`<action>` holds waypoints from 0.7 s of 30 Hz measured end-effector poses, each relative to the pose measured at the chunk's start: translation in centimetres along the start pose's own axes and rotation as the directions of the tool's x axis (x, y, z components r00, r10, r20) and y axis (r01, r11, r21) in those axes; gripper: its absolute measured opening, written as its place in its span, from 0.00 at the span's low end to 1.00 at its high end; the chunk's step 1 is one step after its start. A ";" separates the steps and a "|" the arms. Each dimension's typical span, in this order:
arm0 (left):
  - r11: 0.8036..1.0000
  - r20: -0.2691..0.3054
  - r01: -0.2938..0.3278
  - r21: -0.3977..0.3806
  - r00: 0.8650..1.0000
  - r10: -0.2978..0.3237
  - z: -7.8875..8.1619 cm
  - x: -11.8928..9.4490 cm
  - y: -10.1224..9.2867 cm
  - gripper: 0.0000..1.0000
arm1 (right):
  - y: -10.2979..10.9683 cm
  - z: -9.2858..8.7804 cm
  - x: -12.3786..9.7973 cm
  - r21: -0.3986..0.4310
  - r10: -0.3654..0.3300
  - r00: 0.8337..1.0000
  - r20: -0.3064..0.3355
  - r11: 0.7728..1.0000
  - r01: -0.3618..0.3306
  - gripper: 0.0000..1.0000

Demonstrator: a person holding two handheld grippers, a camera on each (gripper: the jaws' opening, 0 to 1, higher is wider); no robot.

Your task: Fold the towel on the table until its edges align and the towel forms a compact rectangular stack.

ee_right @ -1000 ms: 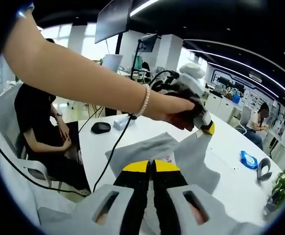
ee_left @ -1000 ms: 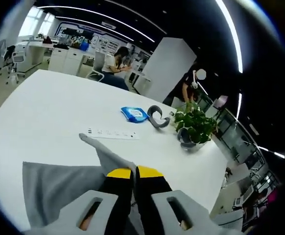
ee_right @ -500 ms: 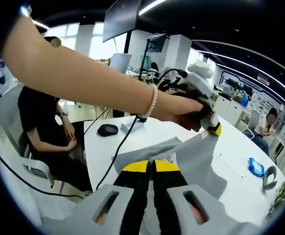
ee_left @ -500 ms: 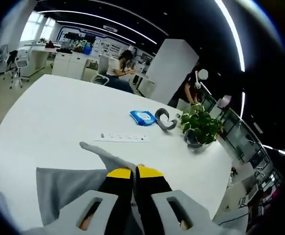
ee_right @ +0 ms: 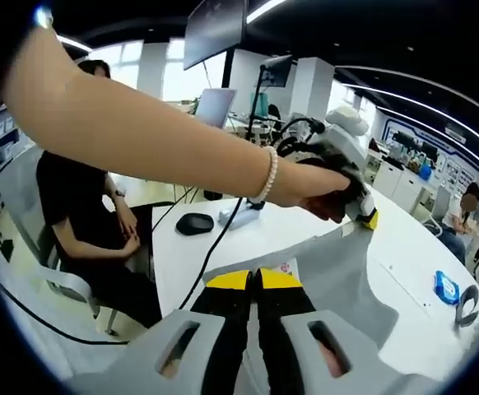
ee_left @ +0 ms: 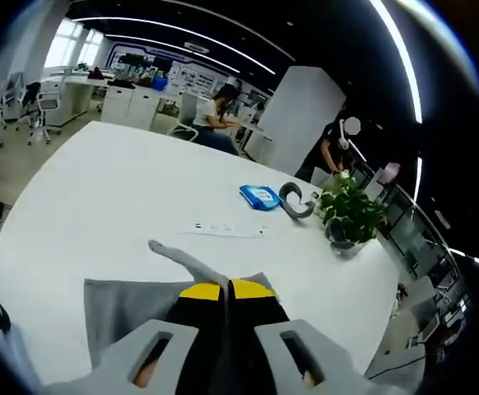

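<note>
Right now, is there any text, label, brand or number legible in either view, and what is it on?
None can be read.
Towel: a small white tag with reddish marks, too blurred to read.
Blue packet: a pale patch on top, too small to read.
Power strip: dark dots, no legible marking.
Wall graphics at the back: too small to read.

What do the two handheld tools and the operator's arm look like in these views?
Each tool has light grey moulded jaws with slotted openings, black inner faces and yellow tips: left tool, right tool. In the right gripper view the left tool's body is black with a white top and a black cable. The arm is bare, with a pearl bracelet.
</note>
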State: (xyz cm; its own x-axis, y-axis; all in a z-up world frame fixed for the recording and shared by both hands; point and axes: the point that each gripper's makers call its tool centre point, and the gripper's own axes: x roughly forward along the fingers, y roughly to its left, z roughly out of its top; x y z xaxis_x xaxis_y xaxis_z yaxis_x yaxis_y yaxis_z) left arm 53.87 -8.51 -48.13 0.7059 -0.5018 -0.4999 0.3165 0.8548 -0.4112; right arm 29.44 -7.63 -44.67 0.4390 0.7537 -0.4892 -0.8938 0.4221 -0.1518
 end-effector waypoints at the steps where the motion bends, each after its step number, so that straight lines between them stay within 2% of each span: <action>1: 1.000 0.003 -0.006 -0.001 1.000 0.006 0.1 -0.2 0.7 0.02 | 0.2 0.2 0.4 -0.004 0.008 1.000 0.003 1.000 -0.008 0.00; 8: 0.999 0.000 -0.033 -0.012 0.999 0.033 0.2 -0.6 3.4 0.02 | 0.5 0.2 2.5 -0.014 0.037 0.999 0.002 0.999 -0.037 0.00; 15: 0.999 -0.012 -0.046 -0.010 0.999 0.046 -0.3 0.0 5.1 0.02 | 0.7 -0.3 4.5 0.018 0.081 0.997 0.003 0.997 -0.081 0.00; 21: 0.998 -0.040 -0.063 0.029 0.997 0.065 -1.2 0.9 6.6 0.02 | 1.1 -1.8 6.3 0.057 0.108 0.994 -0.021 0.993 -0.106 0.00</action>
State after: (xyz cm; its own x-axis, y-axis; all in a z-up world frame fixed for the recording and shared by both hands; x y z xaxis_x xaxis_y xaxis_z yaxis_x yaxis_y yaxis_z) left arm 55.81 -3.44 -52.23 0.6991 -0.4504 -0.5553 0.2893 0.8884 -0.3564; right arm 31.05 -3.39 -49.48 0.3383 0.7838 -0.5208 -0.9286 0.3679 -0.0494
